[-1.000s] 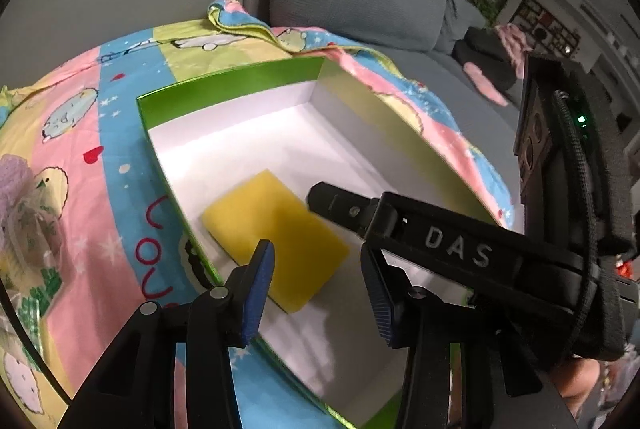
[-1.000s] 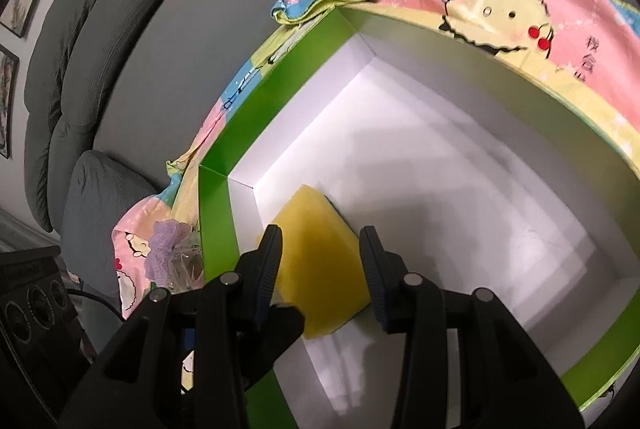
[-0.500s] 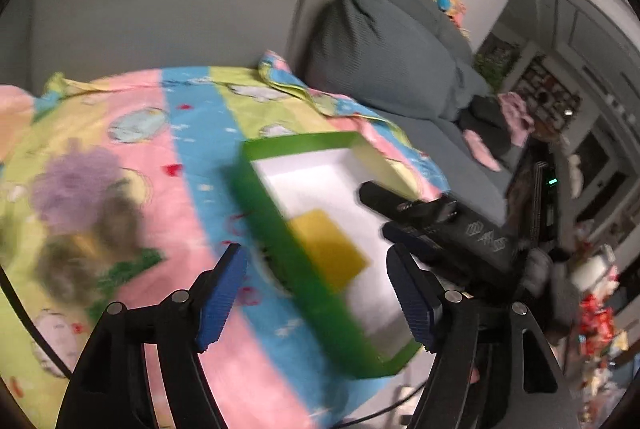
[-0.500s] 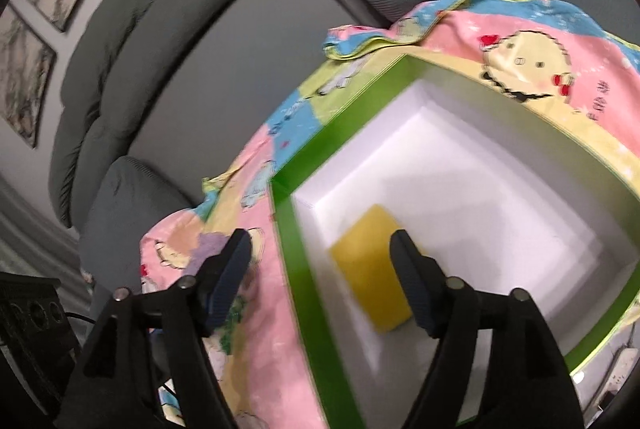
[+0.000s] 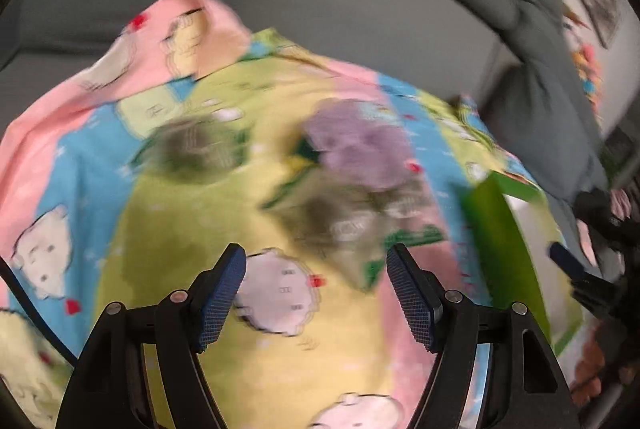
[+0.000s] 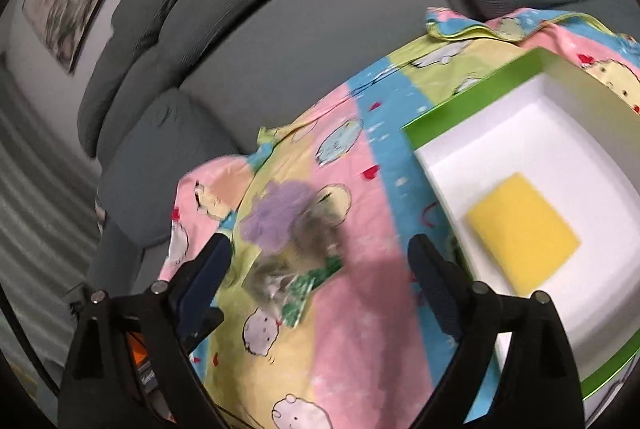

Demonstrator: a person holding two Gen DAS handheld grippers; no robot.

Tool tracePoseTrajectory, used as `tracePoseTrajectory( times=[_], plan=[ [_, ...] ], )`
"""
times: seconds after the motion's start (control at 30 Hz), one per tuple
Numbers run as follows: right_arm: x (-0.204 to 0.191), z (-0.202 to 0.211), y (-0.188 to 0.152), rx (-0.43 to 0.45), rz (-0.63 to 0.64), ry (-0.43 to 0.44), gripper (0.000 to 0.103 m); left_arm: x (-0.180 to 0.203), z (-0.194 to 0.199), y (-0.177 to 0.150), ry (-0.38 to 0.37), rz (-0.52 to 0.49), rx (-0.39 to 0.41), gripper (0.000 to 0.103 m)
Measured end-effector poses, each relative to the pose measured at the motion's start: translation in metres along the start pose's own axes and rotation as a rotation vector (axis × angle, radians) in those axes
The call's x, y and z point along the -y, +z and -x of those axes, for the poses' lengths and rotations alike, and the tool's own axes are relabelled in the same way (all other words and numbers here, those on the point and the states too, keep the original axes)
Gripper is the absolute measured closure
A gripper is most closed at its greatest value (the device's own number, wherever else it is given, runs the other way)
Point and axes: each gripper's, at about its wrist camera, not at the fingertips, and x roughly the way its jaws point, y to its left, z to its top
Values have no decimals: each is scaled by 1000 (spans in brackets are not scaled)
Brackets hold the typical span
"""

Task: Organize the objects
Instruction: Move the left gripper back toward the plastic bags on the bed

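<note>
one sponge boxed, the packets still out on the cloth

at the left of the right wrist view we see our right gripper (image 6: pixel 320 269) hanging over the pastel cartoon-print cloth (image 6: pixel 360 329), its jaws opening wide and nothing between them. just above the gap lies the clear packet with a lilac scrubber (image 6: pixel 288 225), probably the next thing to collect. to the right, the flat yellow rectangular sponge (image 6: pixel 524 233) lies inside the green-sided white box (image 6: pixel 452 117), low against the floor so it stays put.

in the blurred left wrist view, our left gripper (image 5: pixel 316 293) stands half open and empty, aimed at the cloth. a dark round scrubber (image 5: pixel 192 153) lies upper left of centre, the lilac packet right of it, the box at the right edge.
</note>
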Motion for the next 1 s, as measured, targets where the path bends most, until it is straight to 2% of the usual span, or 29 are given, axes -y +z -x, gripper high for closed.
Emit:
tracePoseTrajectory(
  times=[0.07, 0.17, 0.27, 0.4, 0.63, 0.77, 0.87, 1.0],
  plan=[
    [-18, -4, -5, 6, 48, -32, 6, -14, 1, 1, -12, 39, -5, 30],
    [-43, -13, -14, -6, 108, -4, 5, -32, 5, 1, -27, 99, -4, 26],
    [-61, -27, -23, -47, 130, 41, 5, -50, 8, 2, -25, 138, -6, 22],
    [-87, -45, -36, -95, 193, 13, 5, -78, 10, 8, -27, 195, -15, 22],
    [-141, -77, -52, -185, 359, 19, 5, -128, 18, 9, 3, 341, -11, 22],
    [-181, -109, -57, -269, 471, 17, 5, -143, 15, 8, 16, 379, -34, 22],
    [-214, -134, -62, -352, 570, 13, 5, -151, 17, 8, -11, 424, -35, 22],
    [-257, -163, -63, -380, 699, -6, 5, -156, 22, 10, -15, 448, -24, 22]
  ],
)
